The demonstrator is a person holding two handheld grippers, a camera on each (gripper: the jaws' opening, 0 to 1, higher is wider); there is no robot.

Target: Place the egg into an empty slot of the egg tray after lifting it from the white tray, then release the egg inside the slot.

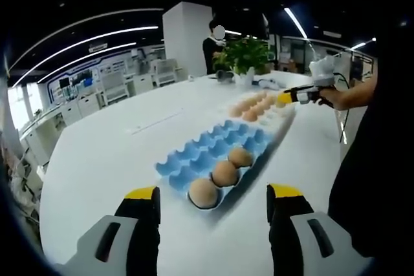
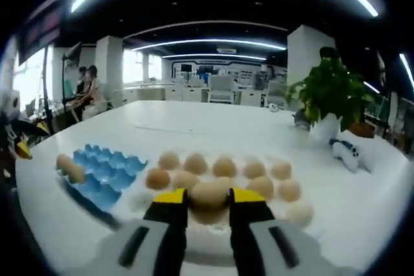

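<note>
Your right gripper (image 2: 207, 206) has its jaws closed around an egg (image 2: 208, 196) at lower centre, over the white tray (image 2: 213, 240). Squeeze harder and the shell may crack; loosen and it drops. Your left gripper (image 1: 213, 206) waits open before the blue egg tray (image 1: 213, 150), mid-frame, which has empty slots.

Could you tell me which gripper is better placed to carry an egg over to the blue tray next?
Right: the right gripper is closed around an egg at the white tray; the left gripper hangs open before the blue tray.
</note>
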